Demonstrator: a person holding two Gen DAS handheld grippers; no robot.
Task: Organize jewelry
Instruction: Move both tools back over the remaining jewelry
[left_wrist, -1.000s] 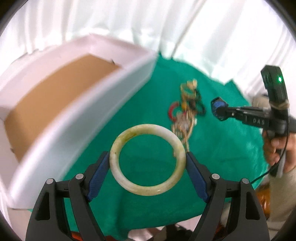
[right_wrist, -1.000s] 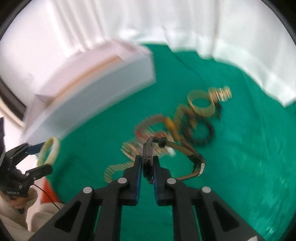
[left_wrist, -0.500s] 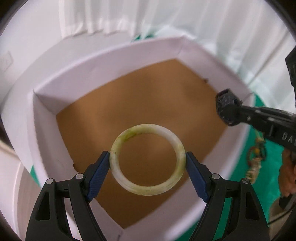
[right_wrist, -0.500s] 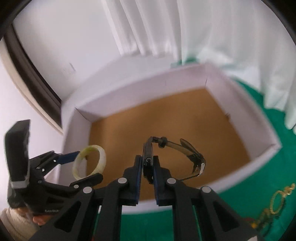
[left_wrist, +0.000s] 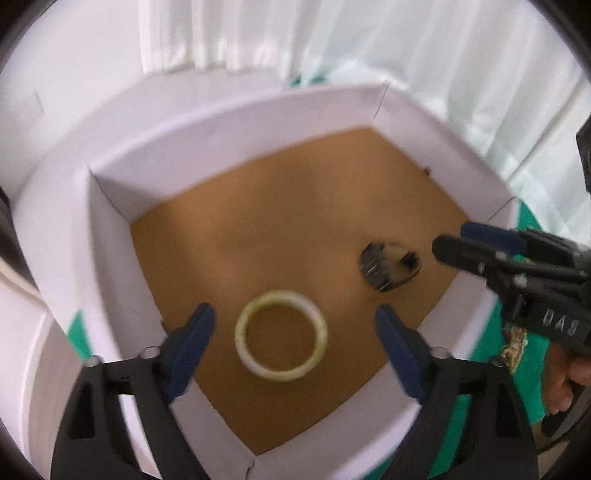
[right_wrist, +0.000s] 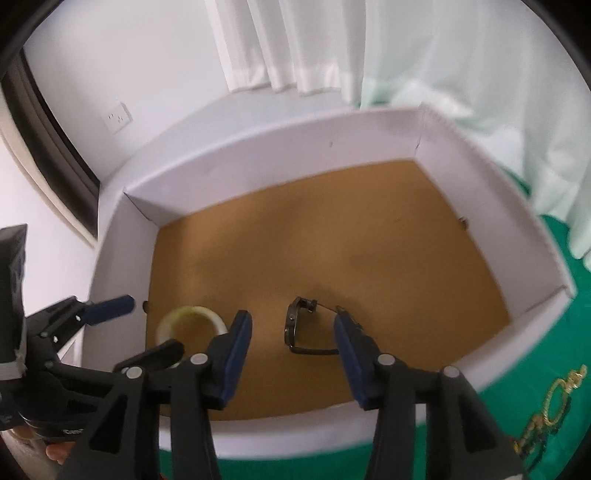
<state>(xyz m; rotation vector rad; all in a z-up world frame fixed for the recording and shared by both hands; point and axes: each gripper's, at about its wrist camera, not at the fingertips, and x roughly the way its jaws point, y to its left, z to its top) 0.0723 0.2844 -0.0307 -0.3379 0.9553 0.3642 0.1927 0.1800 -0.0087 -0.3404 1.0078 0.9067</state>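
left gripper (left_wrist: 291, 328) opening, wide, clear of bangle (left_wrist: 281, 335) lying between its fingers in box (left_wrist: 236, 147). right gripper (right_wrist: 293, 354) opening, watch (right_wrist: 310, 326) loose between. gold chains (right_wrist: 550, 410) right, on green cloth (right_wrist: 576, 332).

Two wrist fisheyes, both tilted steeply down into one white box (left_wrist: 229, 122) with a brown floor.

The left view looks over the left tongs (left_wrist: 293, 343) from above the box's near corner, close, with the pale bangle (left_wrist: 281, 336) between their open, widening blue pads and the right tongs (left_wrist: 456, 240) entering from the right edge. The right view looks over the right tongs (right_wrist: 293, 345), also opening, from above the box's (right_wrist: 280, 147) near wall, with the dark watch (right_wrist: 295, 326) between the pads and the left tongs (right_wrist: 155, 325) at lower left. Both share the box floor, bangle (right_wrist: 192, 319), watch (left_wrist: 389, 266) and white curtain (left_wrist: 406, 44) behind.
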